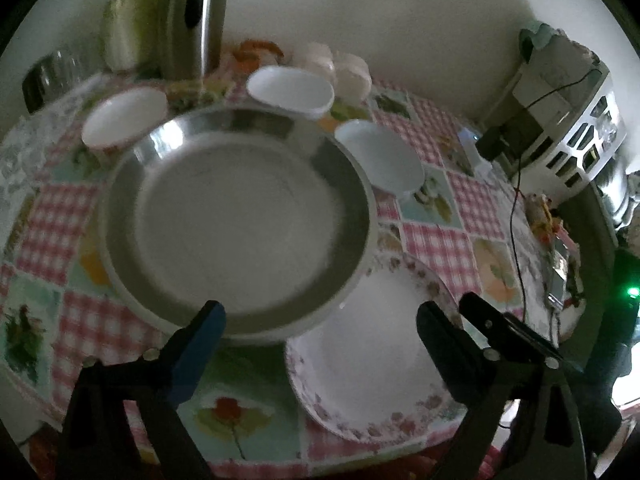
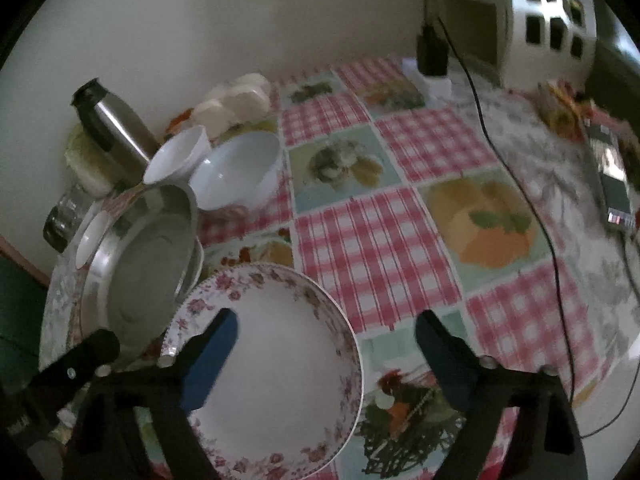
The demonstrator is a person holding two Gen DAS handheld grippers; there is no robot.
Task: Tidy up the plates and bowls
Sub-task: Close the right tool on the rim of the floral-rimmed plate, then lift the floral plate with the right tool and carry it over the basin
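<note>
A large steel plate (image 1: 240,220) sits mid-table, also in the right wrist view (image 2: 148,264). A flower-rimmed white plate (image 1: 376,360) lies right of it, its edge under the steel plate's rim; it also shows in the right wrist view (image 2: 280,368). Three white bowls (image 1: 124,118) (image 1: 290,90) (image 1: 380,156) stand behind the steel plate. My left gripper (image 1: 320,344) is open and empty over the near edges of both plates. My right gripper (image 2: 326,354) is open and empty over the flowered plate; its left finger (image 2: 212,356) is above the plate's centre.
A steel thermos (image 1: 192,16), a cabbage (image 1: 130,20) and a glass jar (image 1: 56,72) stand at the back left against the wall. White containers (image 1: 340,66) sit behind the bowls. A black cable (image 2: 520,192) and a phone (image 2: 612,188) lie on the checked tablecloth (image 2: 380,240) at right.
</note>
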